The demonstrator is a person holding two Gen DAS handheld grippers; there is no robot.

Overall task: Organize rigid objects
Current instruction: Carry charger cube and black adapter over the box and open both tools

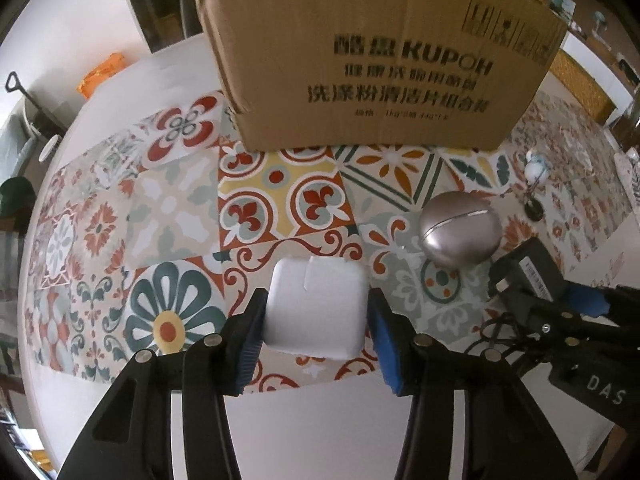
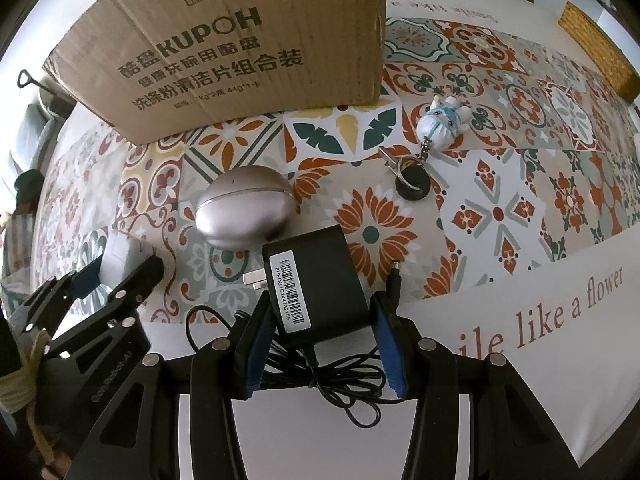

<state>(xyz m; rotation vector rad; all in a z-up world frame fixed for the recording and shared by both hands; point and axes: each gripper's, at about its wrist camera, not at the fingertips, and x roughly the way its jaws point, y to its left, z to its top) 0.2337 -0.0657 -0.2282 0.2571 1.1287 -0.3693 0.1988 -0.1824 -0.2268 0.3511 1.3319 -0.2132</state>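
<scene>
Top of cardboard box cut off by frame edge, inside not visible. Small print under the KUPOH lettering blurred in left view. Adapter's cord partly hidden behind right tongs; keyring figure tiny and washed out from left cam. Counted: 1 box, 1 white charger block, 1 black power adapter w/ barcode label, 1 silver egg-shaped case, 1 figure keyring, 2 tongs. Left tongs clamped on white block, pads pressed to both sides, block resting on mat near front edge. Right tongs closed on black adapter, just in front of silver case. Patterned tile-print mat over white table; "like a flower" text printed at right. Room beyond dim, cluttered, hard to make out.
</scene>
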